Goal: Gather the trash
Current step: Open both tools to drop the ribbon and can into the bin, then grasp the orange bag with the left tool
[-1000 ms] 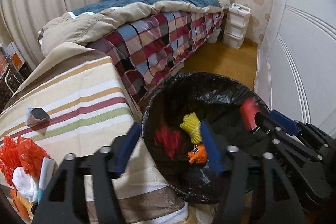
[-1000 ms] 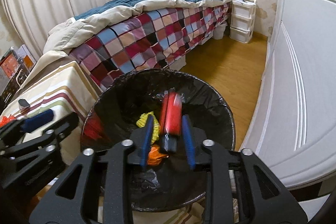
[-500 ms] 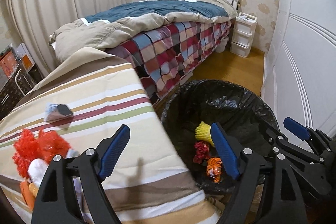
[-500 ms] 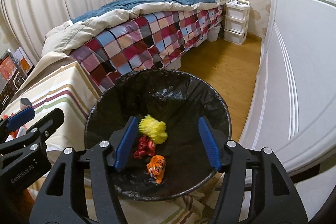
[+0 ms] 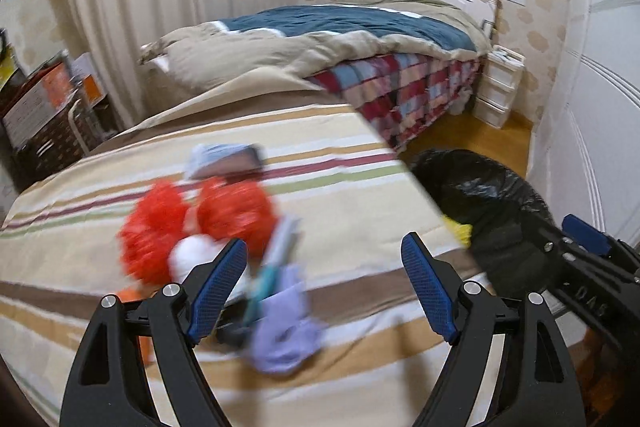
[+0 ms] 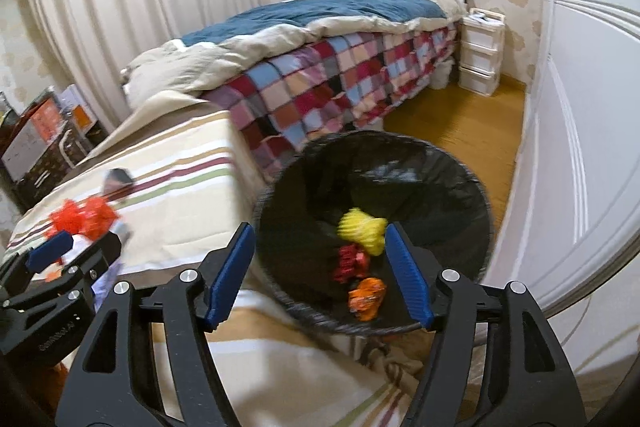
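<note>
On the striped cloth (image 5: pixel 360 203), two frilly red-orange nets (image 5: pixel 192 223), a white wad (image 5: pixel 188 257) and a crumpled lilac wrapper (image 5: pixel 284 327) are lying blurred beneath the left gripper (image 5: pixel 324 287), which is gaping empty. The right gripper (image 6: pixel 320 271), its jaws just opening, is hanging empty over the round black-lined bin (image 6: pixel 400 163). Three scraps are sitting inside: one yellow net (image 6: pixel 362 231), one red wad (image 6: pixel 350 263), one orange wad (image 6: pixel 366 299).

Bare striped cloth (image 5: pixel 360 211) lies open between the litter pile (image 5: pixel 224 227) and the bin (image 6: pixel 472 187).
</note>
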`<action>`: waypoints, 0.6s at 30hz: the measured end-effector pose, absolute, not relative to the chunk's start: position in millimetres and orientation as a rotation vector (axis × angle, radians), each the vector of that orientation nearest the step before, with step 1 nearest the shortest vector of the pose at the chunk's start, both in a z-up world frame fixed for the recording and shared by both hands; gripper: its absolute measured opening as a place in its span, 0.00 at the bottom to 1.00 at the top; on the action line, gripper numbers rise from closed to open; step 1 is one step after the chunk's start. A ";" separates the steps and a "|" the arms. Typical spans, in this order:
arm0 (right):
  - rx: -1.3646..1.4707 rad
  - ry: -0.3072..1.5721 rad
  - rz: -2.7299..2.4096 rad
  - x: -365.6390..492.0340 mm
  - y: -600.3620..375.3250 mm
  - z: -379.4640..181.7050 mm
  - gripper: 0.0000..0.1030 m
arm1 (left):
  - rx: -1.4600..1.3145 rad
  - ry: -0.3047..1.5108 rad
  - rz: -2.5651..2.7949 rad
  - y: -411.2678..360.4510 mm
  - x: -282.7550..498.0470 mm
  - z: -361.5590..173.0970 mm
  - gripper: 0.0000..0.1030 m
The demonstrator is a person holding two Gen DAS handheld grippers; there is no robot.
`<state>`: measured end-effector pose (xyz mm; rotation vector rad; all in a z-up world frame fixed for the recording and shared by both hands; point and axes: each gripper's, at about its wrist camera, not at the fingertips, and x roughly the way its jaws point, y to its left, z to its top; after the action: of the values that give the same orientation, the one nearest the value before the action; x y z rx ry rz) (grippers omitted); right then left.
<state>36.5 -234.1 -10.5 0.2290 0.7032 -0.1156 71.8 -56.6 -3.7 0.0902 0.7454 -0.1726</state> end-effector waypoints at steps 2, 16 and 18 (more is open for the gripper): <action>0.225 0.706 -0.080 34.4 -220.1 -9.0 0.66 | 0.068 0.752 -0.141 -34.4 66.7 -4.1 0.77; 0.083 0.761 0.051 34.5 -126.3 -19.0 0.66 | -0.023 0.850 0.027 69.1 43.5 -33.5 0.78; 0.074 0.766 0.047 34.6 -125.0 -20.6 0.66 | -0.059 0.864 0.020 75.8 44.4 -34.2 0.78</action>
<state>34.6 -125.0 -20.6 0.0744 0.7658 0.0471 44.4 75.8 -34.2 -0.0591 0.8645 0.0201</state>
